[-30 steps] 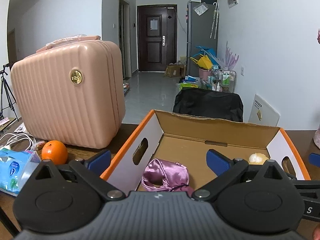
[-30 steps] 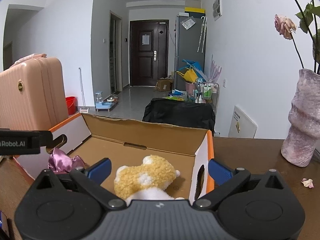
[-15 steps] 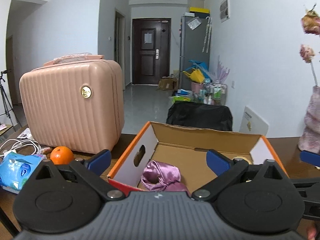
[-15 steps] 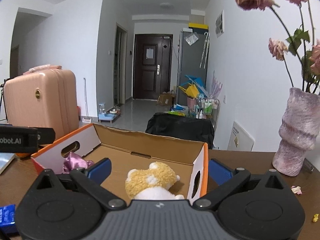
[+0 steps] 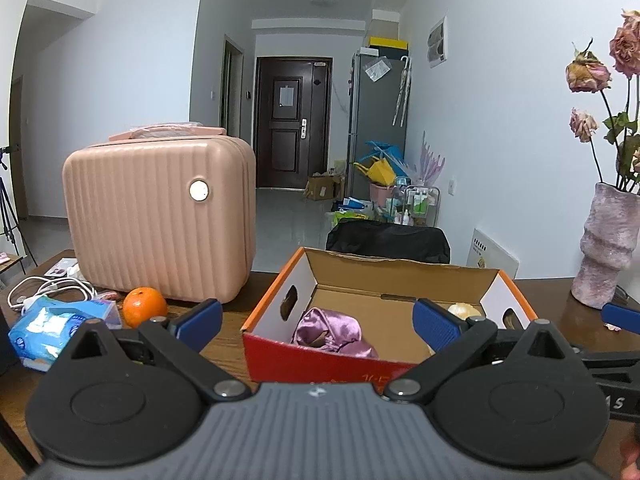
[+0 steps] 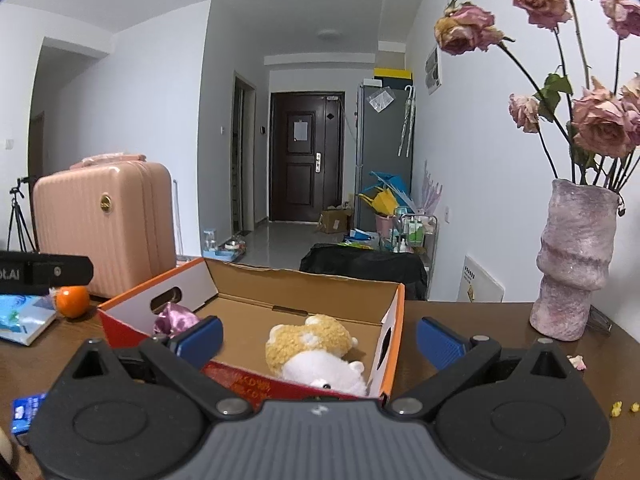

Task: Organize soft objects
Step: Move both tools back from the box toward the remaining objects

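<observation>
Two handheld claws hover side by side above a dark brown wooden desk (image 5: 228, 322), both facing down a long room. The left claw (image 5: 318, 318) has its blue-padded fingers spread wide with nothing between them; the right claw (image 6: 319, 338) is likewise spread wide and empty.

Between and ahead of them sits an open cardboard box with orange edges and a red front wall (image 5: 320, 360). Inside it, at the left end, lies a crumpled purple satin cloth (image 5: 332, 332); at the right end lies a yellow and white plush toy (image 6: 316, 350), close to the box's right wall.

Left of the box stand a ribbed pink hard-shell case with a round gold badge (image 5: 160, 220), an orange fruit (image 5: 144, 306) just in front of it, a blue pack of tissues (image 5: 52, 322) and a coil of white cable (image 5: 48, 286). Right of the box stands a mottled pink ceramic vase (image 6: 574, 260) holding dried pink roses (image 6: 596, 124); a few petals lie on the desk near it.

The room has white walls, a pale tiled floor, a dark brown door (image 5: 292, 128) at the far end, a grey refrigerator (image 5: 376, 116) and a black bag (image 5: 386, 240) behind the desk.

Yellow characters run along the box's red front but are unreadable. The side of the left claw, seen from the right wrist view, shows letters ending "ot.AI".
</observation>
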The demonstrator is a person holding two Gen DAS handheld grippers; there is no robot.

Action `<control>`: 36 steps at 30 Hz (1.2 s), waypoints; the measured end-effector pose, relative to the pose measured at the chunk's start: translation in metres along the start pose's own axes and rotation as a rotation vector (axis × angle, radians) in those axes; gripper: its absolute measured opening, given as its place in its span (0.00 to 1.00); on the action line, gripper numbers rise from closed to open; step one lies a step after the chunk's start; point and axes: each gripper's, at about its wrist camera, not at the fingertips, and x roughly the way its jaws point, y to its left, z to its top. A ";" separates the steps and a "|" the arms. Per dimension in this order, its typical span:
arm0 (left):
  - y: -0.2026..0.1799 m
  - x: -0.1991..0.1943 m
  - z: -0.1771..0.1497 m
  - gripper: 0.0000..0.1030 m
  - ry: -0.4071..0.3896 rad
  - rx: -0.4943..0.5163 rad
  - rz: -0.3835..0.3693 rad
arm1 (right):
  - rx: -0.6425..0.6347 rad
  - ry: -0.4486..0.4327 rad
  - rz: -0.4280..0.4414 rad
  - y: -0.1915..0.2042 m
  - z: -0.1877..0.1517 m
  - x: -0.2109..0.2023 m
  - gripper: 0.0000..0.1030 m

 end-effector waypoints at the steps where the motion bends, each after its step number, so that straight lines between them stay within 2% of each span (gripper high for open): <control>1: 0.002 -0.003 -0.002 1.00 -0.002 0.000 -0.003 | -0.001 -0.006 0.000 0.000 -0.002 -0.004 1.00; 10: 0.023 -0.033 -0.021 1.00 -0.013 -0.008 -0.029 | -0.010 -0.041 0.019 0.008 -0.021 -0.046 1.00; 19: 0.041 -0.063 -0.045 1.00 -0.020 0.035 -0.040 | -0.009 -0.055 0.044 0.013 -0.039 -0.084 1.00; 36: 0.066 -0.122 -0.081 1.00 0.000 0.052 -0.063 | -0.014 -0.014 0.077 0.032 -0.071 -0.145 1.00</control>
